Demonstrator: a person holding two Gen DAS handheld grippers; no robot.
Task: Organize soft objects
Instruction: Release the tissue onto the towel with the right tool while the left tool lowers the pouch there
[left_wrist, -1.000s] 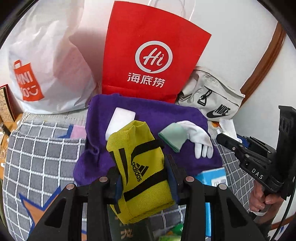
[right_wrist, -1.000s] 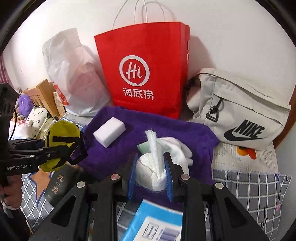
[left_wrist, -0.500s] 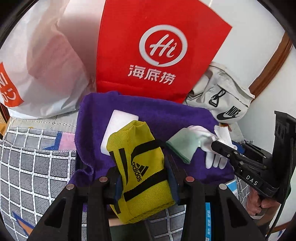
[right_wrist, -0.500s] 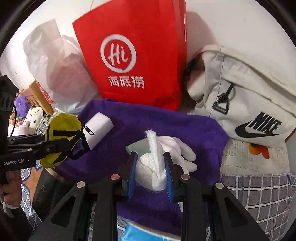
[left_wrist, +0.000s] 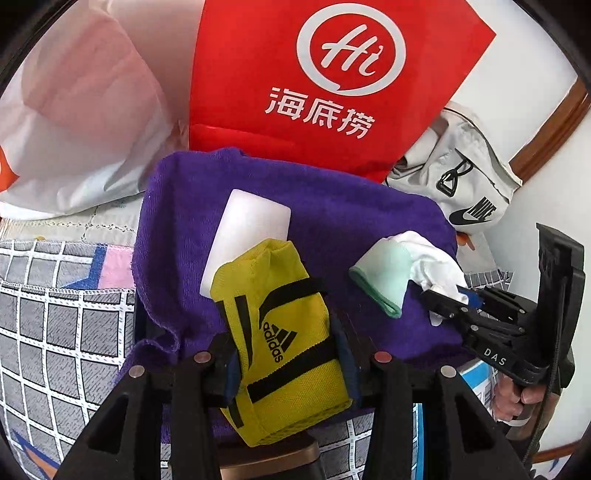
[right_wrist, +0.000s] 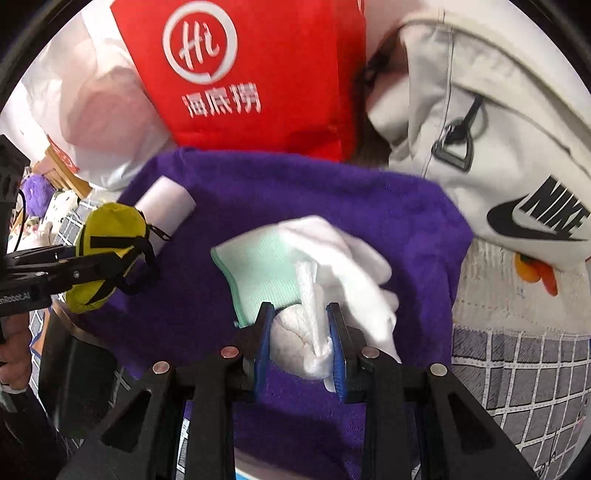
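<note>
We see a purple towel (left_wrist: 332, 221) hemmed in behind by a red paper bag (left_wrist: 314, 92) and a grey Nike bag (right_wrist: 498, 147). Our left gripper (left_wrist: 288, 365) is clamped on a yellow sock (left_wrist: 284, 339) over the towel's near edge, beside a white sponge (left_wrist: 247, 229). Only the right view shows our right gripper (right_wrist: 299, 339) squeezing a white wad (right_wrist: 299, 343), perhaps tissue, above a white glove (right_wrist: 332, 251).

white block (left_wrist: 248, 236) half behind yellow pouch (left_wrist: 284, 339), red bag (left_wrist: 325, 81) top cropped
</note>
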